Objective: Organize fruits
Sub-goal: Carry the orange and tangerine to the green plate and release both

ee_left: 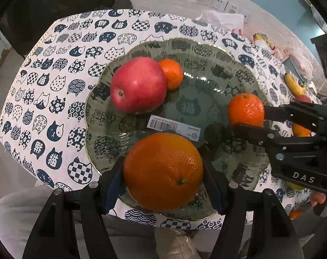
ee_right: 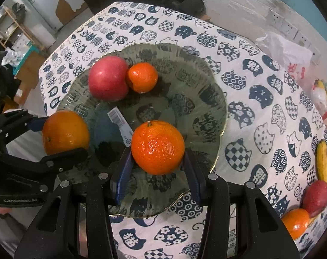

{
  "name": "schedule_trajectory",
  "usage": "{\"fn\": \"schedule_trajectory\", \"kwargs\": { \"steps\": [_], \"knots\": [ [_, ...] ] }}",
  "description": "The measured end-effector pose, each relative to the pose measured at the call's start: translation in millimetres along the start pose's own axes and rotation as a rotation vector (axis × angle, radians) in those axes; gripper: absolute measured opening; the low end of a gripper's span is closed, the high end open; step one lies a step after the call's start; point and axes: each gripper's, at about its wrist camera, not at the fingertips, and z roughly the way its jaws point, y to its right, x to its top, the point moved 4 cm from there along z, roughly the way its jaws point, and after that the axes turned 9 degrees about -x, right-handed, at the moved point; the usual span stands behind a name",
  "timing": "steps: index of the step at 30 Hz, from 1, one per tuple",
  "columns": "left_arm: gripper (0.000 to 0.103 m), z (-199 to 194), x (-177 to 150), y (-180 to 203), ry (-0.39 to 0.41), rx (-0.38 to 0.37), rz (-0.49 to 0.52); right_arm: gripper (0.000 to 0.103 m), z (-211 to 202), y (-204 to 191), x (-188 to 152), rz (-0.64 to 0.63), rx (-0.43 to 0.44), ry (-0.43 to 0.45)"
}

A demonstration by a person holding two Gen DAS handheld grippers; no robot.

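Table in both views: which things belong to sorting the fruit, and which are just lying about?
Part of the job:
- large orange in the left tool
- tangerine in the right tool
- glass plate
- apple and small tangerine on the plate
- banana, fruit beside the plate

Lying about:
- plastic bags
- wall sockets
- barcode label

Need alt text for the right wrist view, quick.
The right gripper holds a mandarin over a green cat-patterned plate holding a red apple and small mandarin. At left, the left gripper holds an orange.
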Motion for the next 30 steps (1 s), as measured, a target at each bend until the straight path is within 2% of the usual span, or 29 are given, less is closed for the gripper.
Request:
{"fn": "schedule_trajectory", "kwargs": {
  "steps": [7,16,30],
  "knots": [
    [0.071,7.8,-3.1,-5.3,-0.028,0.004,-0.024,0.046,6.8,-4.1,-1.8,-0.010,0.008,-0.024],
    [0.071,7.2,-5.7,-4.4,-0.044,0.011,-0.008,0.043,9.1,-4.6,-0.8,-0.005,0.005,-0.027],
    [0.071,3.2,-5.8,-6.1,-0.035,0.023,-0.013,0.043,9.2,-5.4,-1.5,-0.019,0.000,-0.021]
  ]
}}
